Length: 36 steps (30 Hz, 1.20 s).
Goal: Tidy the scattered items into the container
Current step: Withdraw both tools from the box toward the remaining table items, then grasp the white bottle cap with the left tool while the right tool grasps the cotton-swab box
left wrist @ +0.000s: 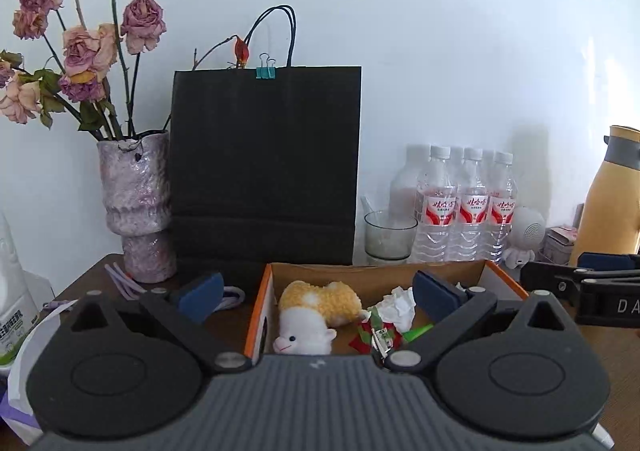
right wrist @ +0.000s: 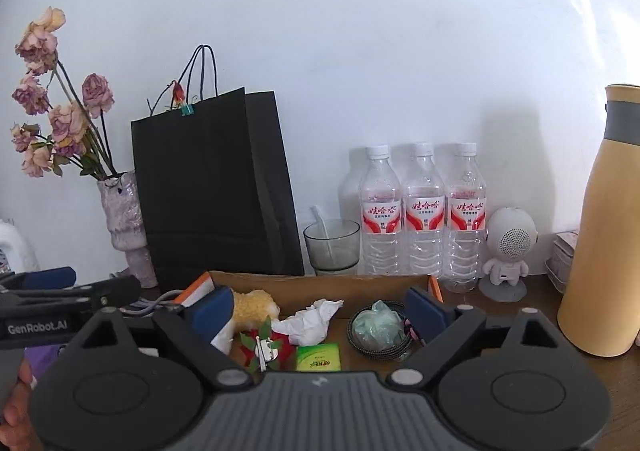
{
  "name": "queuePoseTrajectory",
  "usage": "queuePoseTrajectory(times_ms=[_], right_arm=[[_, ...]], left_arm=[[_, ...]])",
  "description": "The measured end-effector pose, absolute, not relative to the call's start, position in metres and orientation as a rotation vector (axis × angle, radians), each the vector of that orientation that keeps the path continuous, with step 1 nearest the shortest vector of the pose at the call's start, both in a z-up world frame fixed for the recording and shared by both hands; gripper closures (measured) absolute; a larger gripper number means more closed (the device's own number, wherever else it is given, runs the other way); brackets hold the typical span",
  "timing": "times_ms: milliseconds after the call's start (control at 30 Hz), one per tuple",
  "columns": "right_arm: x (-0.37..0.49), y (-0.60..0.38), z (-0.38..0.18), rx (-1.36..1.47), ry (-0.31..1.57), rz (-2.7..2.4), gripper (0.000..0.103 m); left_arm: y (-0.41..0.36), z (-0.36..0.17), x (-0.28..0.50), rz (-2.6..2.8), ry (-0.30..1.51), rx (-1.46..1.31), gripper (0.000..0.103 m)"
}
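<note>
An open cardboard box point(left wrist: 376, 270) with orange edges sits on the brown table; it also shows in the right wrist view point(right wrist: 320, 280). Inside lie a yellow-and-white plush toy point(left wrist: 316, 309), crumpled white tissue point(right wrist: 310, 321), a red-and-green hair clip point(right wrist: 266, 349), a green packet point(right wrist: 318, 357) and a coiled dark cable around a pale green bundle point(right wrist: 380, 329). My left gripper point(left wrist: 318, 291) is open and empty over the box's left wall. My right gripper point(right wrist: 320, 311) is open and empty above the box. Purple straws point(left wrist: 120, 279) and a pale cord point(left wrist: 234, 297) lie left of the box.
A black paper bag point(left wrist: 264, 167) and a vase of dried roses point(left wrist: 138, 207) stand behind the box. A glass point(right wrist: 332, 247), three water bottles point(right wrist: 422, 211), a small white robot figure point(right wrist: 508, 251) and a yellow flask point(right wrist: 604, 235) stand at the right.
</note>
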State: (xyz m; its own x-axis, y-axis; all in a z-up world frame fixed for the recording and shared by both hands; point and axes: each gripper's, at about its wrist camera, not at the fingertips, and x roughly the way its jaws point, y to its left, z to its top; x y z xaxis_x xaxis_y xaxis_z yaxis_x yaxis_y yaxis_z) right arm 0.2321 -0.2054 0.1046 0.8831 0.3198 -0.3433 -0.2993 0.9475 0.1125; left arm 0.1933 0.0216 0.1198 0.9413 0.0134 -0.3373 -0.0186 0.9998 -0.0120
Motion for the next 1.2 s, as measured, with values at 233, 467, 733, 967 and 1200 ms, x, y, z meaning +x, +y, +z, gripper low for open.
queuePoseTrajectory(times_ms=[233, 467, 733, 967, 1200], right_arm=[[0.115, -0.238, 0.083, 0.166, 0.387, 0.288, 0.019], [0.026, -0.235, 0.032, 0.012, 0.503, 0.266, 0.019], [0.086, -0.236, 0.027, 0.031, 0.529, 0.197, 0.022], [0.127, -0.235, 0.008, 0.013, 0.595, 0.171, 0.023], [0.147, -0.229, -0.006, -0.015, 0.627, 0.148, 0.03]], left_arm=[[0.006, 0.071, 0.068, -0.118, 0.381, -0.02, 0.0], [-0.032, 0.04, 0.016, -0.212, 0.433, 0.096, 0.0], [-0.046, 0.038, 0.135, -0.283, 0.547, 0.094, 0.019], [-0.066, 0.013, 0.177, -0.311, 0.614, 0.164, 0.03], [-0.06, 0.006, 0.179, -0.343, 0.642, 0.129, 0.062]])
